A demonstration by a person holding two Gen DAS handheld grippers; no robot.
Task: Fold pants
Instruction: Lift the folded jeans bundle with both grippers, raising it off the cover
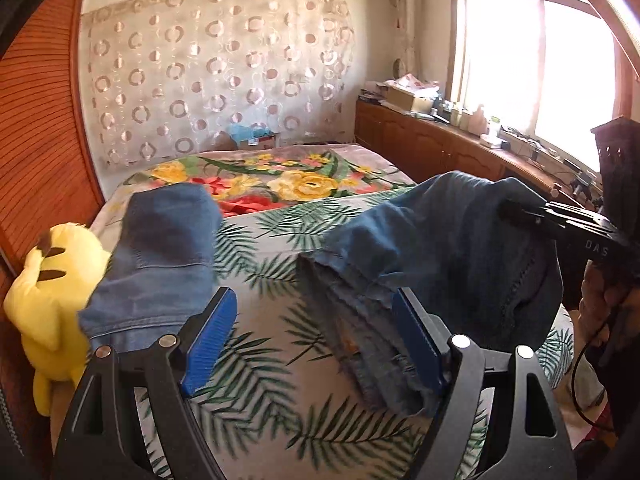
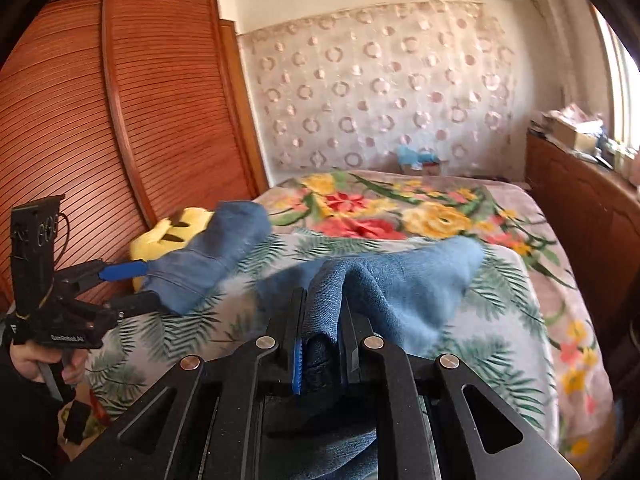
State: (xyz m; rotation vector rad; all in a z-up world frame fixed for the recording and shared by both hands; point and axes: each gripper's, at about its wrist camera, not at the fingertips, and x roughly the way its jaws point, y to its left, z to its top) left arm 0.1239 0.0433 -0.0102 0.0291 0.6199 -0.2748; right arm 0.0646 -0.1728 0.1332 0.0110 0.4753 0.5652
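The jeans (image 1: 440, 240) lie on the bed (image 1: 260, 360), split into two heaps of denim with a strip of palm-print sheet bare between them. The left tool (image 1: 314, 300) stands wide with nothing pressed between its pads. In its own view that bare strip sits in the gap, so neither heap is in its grip. The right tool (image 2: 322, 304) is clamped narrow on a fold of the right-hand heap, and the cloth rises to it in a peak off the sheet.

The coming move turns on the left leg (image 1: 164, 240). It lies just left of the left tool's left pad (image 1: 208, 344), with its long axis running from near to far along the left edge of the bed. It touches or nearly touches the yellow plush toy (image 1: 52, 280). The left hand is much the nearer to it; the right tool is well apart, across the bare strip.

From the right wrist view the left tool's fingers seem to straddle the near end of that leg, but motion blur there leaves it unclear whether they overlap the cloth or only stand beside it.

My reading is that the fold needs one heap brought sideways onto the other. The left tool would have to shift a little left to take the leg's near end.
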